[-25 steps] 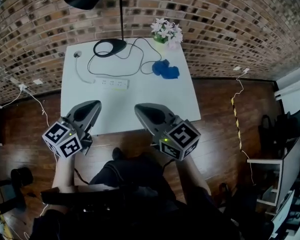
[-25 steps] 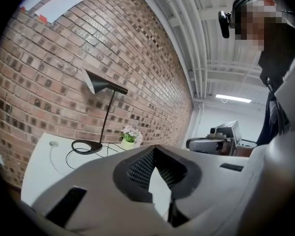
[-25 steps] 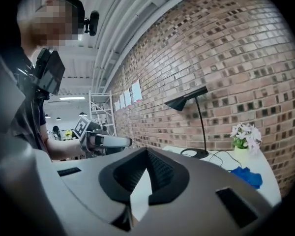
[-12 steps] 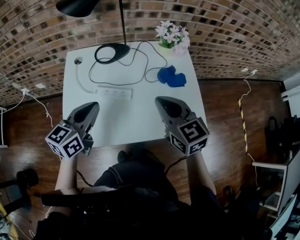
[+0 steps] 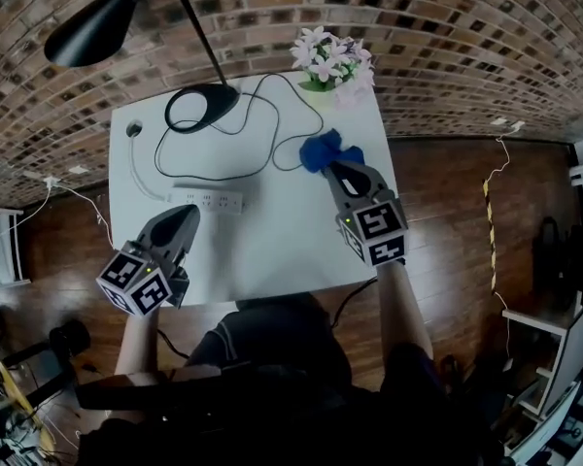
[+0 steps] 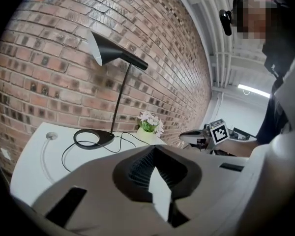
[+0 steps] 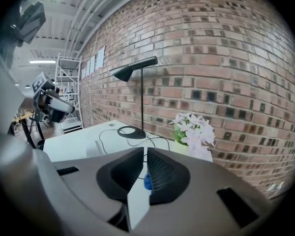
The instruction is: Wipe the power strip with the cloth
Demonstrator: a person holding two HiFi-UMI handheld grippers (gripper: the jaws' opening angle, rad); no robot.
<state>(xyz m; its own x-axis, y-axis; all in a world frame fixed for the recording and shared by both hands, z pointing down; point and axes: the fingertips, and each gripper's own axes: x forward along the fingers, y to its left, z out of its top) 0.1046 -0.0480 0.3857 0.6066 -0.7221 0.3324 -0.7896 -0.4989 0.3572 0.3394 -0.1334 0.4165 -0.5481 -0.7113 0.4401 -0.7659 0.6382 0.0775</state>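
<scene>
The long white plastic power strip (image 5: 207, 200) lies flat on the left half of the white bench (image 5: 272, 250), with its white cord curving away to a small round fitting near the far left corner. The crumpled blue cloth (image 5: 318, 149) sits on the right half of the bench, well apart from the strip and just in front of a pot of pale pink and white flowers (image 5: 328, 58).

The right hand-held gripper (image 5: 338, 169) points at the cloth with its tips right at the near edge. Its jaws have just been opening and stand a narrow slit apart, gripping nothing – the blue shows through the gap just ahead.

The left hand-held gripper (image 5: 187, 214) hangs over the near left part of the bench, aimed toward the strip but clear of it, jaws pressed together and empty.

A black desk lamp (image 5: 202, 105) stands at the far edge – its black cable loops across the bench behind the strip.
</scene>
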